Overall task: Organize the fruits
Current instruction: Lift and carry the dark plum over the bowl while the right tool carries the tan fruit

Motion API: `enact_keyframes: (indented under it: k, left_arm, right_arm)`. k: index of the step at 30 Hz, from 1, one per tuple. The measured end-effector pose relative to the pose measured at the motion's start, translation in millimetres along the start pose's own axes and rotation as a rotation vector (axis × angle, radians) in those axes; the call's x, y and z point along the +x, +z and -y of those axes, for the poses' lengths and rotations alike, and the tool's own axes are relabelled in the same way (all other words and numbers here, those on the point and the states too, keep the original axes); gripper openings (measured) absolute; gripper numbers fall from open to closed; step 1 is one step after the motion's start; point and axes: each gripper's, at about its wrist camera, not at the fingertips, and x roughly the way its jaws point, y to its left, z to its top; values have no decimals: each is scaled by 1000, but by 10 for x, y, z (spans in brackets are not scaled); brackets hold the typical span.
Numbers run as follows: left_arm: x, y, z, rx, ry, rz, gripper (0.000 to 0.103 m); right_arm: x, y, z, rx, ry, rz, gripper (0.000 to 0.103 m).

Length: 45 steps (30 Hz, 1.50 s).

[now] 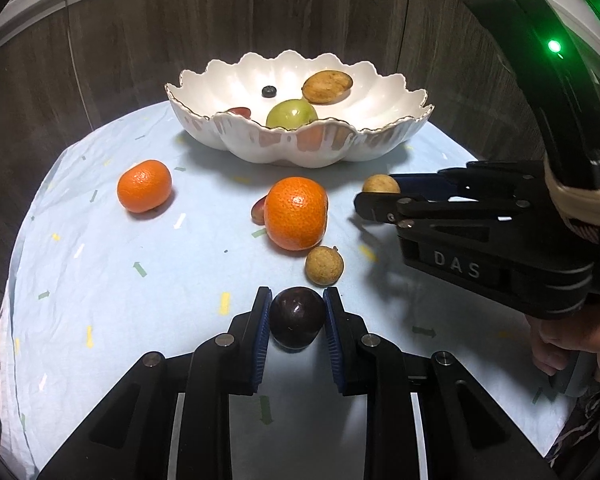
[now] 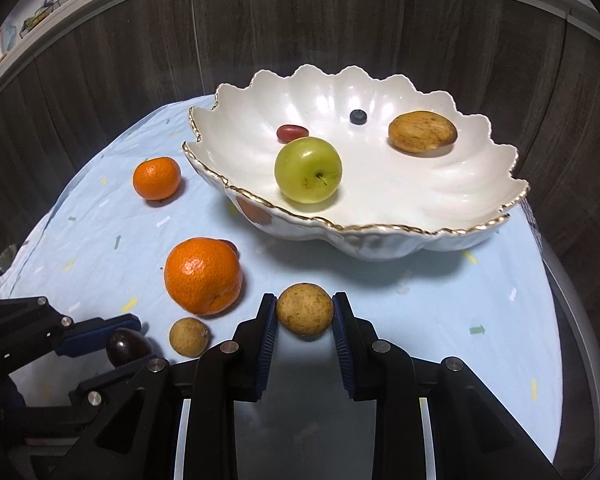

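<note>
A white scalloped bowl (image 1: 400,132) (image 2: 500,184) stands at the back of the blue cloth and holds a green apple (image 2: 308,170), a brown fruit (image 2: 422,132), a red grape (image 2: 292,133) and a blueberry (image 2: 358,116). My left gripper (image 1: 297,322) is shut on a dark plum (image 1: 297,318) low over the cloth; it shows in the right wrist view (image 2: 128,346) too. My right gripper (image 2: 305,316) is shut on a tan longan (image 2: 305,314), also seen in the left wrist view (image 1: 380,185). Two oranges (image 1: 297,213) (image 1: 144,186), a second longan (image 1: 324,266) and a red grape (image 1: 260,210) lie on the cloth.
A dark wood-panelled wall (image 2: 140,60) curves behind the round table. The cloth (image 1: 120,300) ends close to the table's edge on the left and right. A hand (image 1: 572,344) holds the right gripper's handle at the right.
</note>
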Motion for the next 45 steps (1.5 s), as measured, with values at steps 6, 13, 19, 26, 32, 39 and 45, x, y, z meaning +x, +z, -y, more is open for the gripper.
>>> enact_keyframes:
  k: [6, 13, 19, 26, 32, 39, 45]
  left_arm:
    - [-92, 5, -30, -8, 5, 18, 26]
    - [-207, 47, -72, -21, 11, 34, 26]
    - [-323, 81, -113, -44, 9, 41, 26]
    - [-394, 182, -113, -56, 14, 48, 26]
    - [-435, 266, -112, -62, 19, 51, 26]
    - [-505, 384, -134, -81, 29, 52, 26]
    - [-550, 498, -128, -80, 32, 61, 26]
  right_arm:
    - [-93, -46, -4, 13, -9, -2, 29]
    - [-202, -30, -63, 20, -10, 4, 29]
    - [-321, -38, -97, 28, -16, 11, 29]
    - [-463, -50, -70, 56, -28, 11, 29]
    - [-583, -31, -55, 72, -39, 20, 29]
    - [-693, 5, -1, 107, -51, 28, 29]
    - [-806, 88, 41, 124, -53, 49, 29]
